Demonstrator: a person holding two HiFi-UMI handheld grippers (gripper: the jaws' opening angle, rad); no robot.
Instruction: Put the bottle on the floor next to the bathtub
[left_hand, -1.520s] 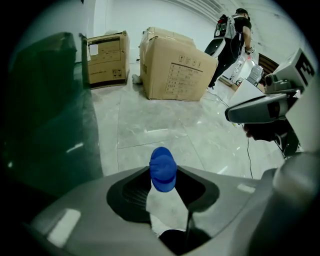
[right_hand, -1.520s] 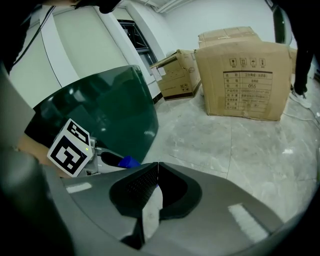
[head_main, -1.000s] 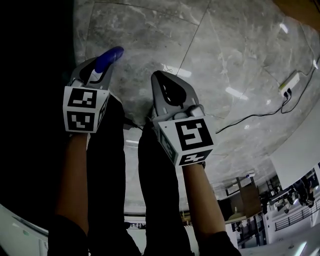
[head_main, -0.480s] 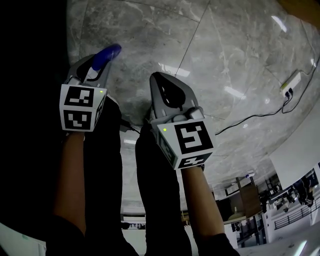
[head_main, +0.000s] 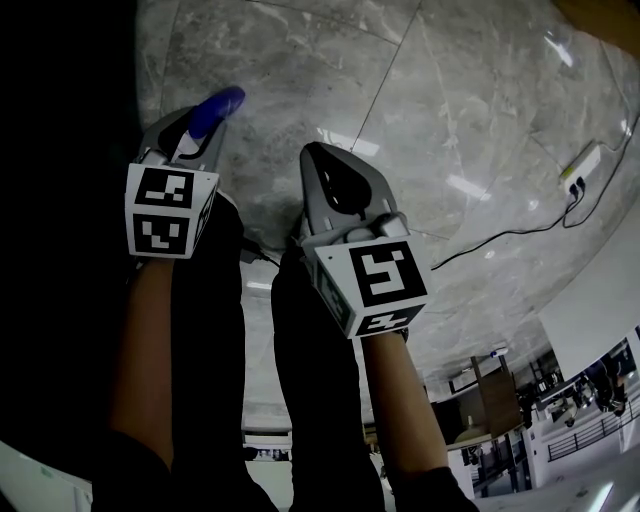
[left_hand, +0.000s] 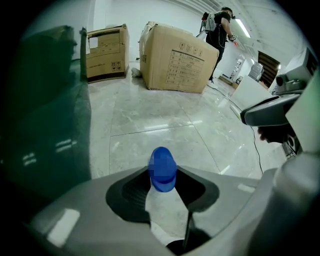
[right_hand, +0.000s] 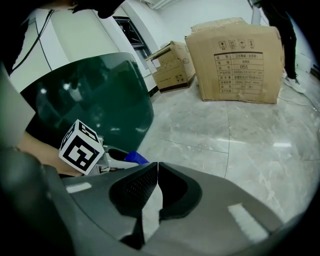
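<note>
1. The left gripper (head_main: 188, 140) is held out over the grey marble floor (head_main: 450, 100). Its jaws are closed on a bottle (left_hand: 162, 170) with only a narrow gap between them, which the bottle's neck fills.
2. The bottle's blue cap pokes out past the jaw tips, and its pale body runs back between the pads. It is off the floor and carried in the air.
3. The right gripper (head_main: 335, 190) sits just to the right of the left one at about the same height. Its jaws are pressed together tip to tip with nothing between them.
4. The bathtub (right_hand: 95, 100), dark green and glossy, stands at the person's left, close beside the left gripper. Its curved wall rises from the floor tiles.
5. The person's two legs (head_main: 310, 350) in dark trousers are below the grippers, and bare forearms reach forward to each handle.
6. Farther across the room, a large cardboard box (left_hand: 175, 57) and a smaller one (left_hand: 105, 52) stand on the floor near the wall.
7. Another person (left_hand: 220, 30) in dark clothes stands behind the large box.
8. A black cable (head_main: 520, 230) runs over the tiles to a white power strip (head_main: 582, 165), well away from the grippers.
</note>
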